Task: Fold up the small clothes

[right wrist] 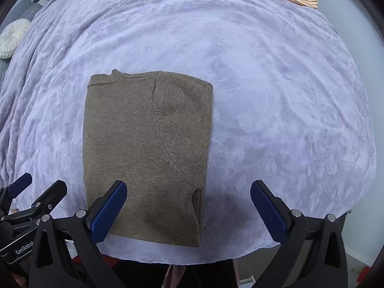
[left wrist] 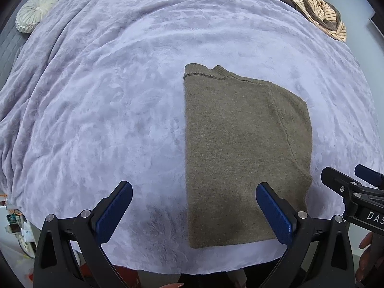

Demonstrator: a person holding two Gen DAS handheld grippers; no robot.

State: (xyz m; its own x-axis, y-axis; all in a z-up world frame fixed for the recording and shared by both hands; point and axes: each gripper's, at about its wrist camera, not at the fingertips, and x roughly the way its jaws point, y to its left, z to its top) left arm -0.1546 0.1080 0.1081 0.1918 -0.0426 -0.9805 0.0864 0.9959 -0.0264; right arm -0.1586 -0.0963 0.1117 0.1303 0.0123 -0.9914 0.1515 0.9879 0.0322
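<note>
An olive-brown knitted sweater (left wrist: 240,144) lies folded into a tall rectangle on the lilac blanket (left wrist: 108,96), collar at the far end. My left gripper (left wrist: 194,186) hovers open over its near left edge, with one finger above the knit and the other above the blanket. In the right wrist view the sweater (right wrist: 144,132) sits left of centre. My right gripper (right wrist: 188,184) stands wide open over its near right corner and grips nothing. Each gripper shows in the other's view: the right gripper (left wrist: 348,187) at the right, the left gripper (right wrist: 36,192) at the lower left.
A heap of striped and brown clothes (left wrist: 321,12) lies at the bed's far right corner. A round white cushion (left wrist: 36,12) rests at the far left by grey upholstery. The blanket's near edge (right wrist: 192,259) drops off just below the sweater. A person's fingers (left wrist: 367,252) show at lower right.
</note>
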